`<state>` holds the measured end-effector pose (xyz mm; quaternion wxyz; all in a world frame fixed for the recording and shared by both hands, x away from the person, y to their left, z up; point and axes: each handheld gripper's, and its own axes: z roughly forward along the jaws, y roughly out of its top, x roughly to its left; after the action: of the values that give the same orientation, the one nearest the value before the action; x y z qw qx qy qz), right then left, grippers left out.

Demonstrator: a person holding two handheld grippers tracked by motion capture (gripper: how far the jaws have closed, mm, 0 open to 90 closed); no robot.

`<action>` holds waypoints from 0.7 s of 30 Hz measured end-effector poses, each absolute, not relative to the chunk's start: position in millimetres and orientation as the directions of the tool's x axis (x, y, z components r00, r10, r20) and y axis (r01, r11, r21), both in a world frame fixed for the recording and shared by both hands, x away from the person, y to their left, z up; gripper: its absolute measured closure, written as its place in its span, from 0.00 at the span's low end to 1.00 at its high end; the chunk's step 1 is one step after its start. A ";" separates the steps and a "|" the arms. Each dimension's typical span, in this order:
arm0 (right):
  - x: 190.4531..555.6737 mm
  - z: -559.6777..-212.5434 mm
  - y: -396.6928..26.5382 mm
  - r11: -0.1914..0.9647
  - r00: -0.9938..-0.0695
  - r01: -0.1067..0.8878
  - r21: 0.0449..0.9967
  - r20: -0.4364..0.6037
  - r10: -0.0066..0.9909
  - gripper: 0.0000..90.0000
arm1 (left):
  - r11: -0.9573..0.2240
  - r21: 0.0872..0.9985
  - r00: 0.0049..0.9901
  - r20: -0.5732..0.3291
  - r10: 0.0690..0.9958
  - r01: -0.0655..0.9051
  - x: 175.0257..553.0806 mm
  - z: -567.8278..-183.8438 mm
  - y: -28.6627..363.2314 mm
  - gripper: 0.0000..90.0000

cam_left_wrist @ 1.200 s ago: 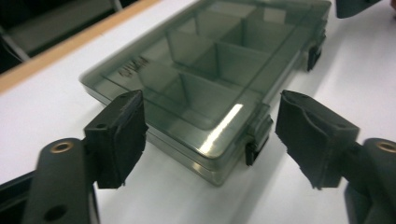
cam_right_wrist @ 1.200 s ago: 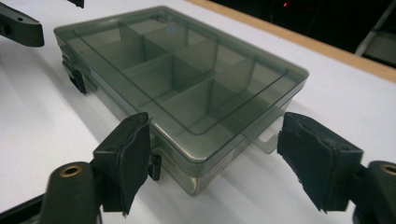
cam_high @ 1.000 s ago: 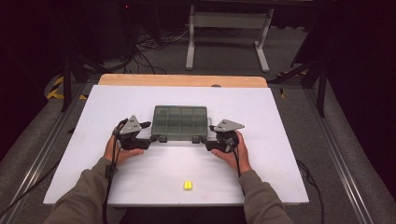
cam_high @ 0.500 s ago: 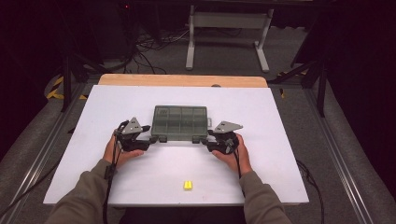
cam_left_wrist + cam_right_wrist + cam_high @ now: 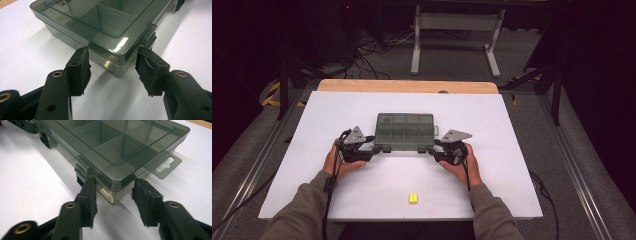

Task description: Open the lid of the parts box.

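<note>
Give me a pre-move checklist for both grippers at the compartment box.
1. Left gripper straddles a near corner of the compartment box, jaws just been closing: ok.
2. Right gripper straddles the other near corner, jaws just been closing: ok.
3. Pads pressing firmly on the box walls: cannot tell.
4. Lid down flat: ok.
5. Latches fastened: cannot tell.
6. Yellow piece apart from the box: ok.

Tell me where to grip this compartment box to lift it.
Take the compartment box by its two near corners, one claw each, coming in from the person's side. Left claw and right claw already straddle those corners; the latches sit between them.
</note>
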<state>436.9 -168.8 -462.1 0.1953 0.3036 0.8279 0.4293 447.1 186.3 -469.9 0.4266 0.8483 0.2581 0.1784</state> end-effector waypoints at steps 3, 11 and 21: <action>436.8 -461.2 -171.6 0.426 -0.737 0.334 0.841 -0.049 0.674 0.58 | -0.504 0.815 0.803 0.083 0.590 0.286 447.1 -470.0 186.1 0.50; 437.1 -461.3 -171.7 0.427 -0.742 0.331 0.841 -0.047 0.668 0.59 | -0.507 0.812 0.802 0.086 0.591 0.287 447.0 -470.1 185.7 0.50; 436.6 -461.5 -171.2 0.435 -0.742 0.330 0.838 -0.054 0.668 0.59 | -0.512 0.809 0.801 0.088 0.593 0.290 447.4 -470.5 185.1 0.51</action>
<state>436.6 -171.2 -461.5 0.1933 0.3026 0.8246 0.4372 447.4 185.1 -470.5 0.4205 0.8506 0.2594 0.1801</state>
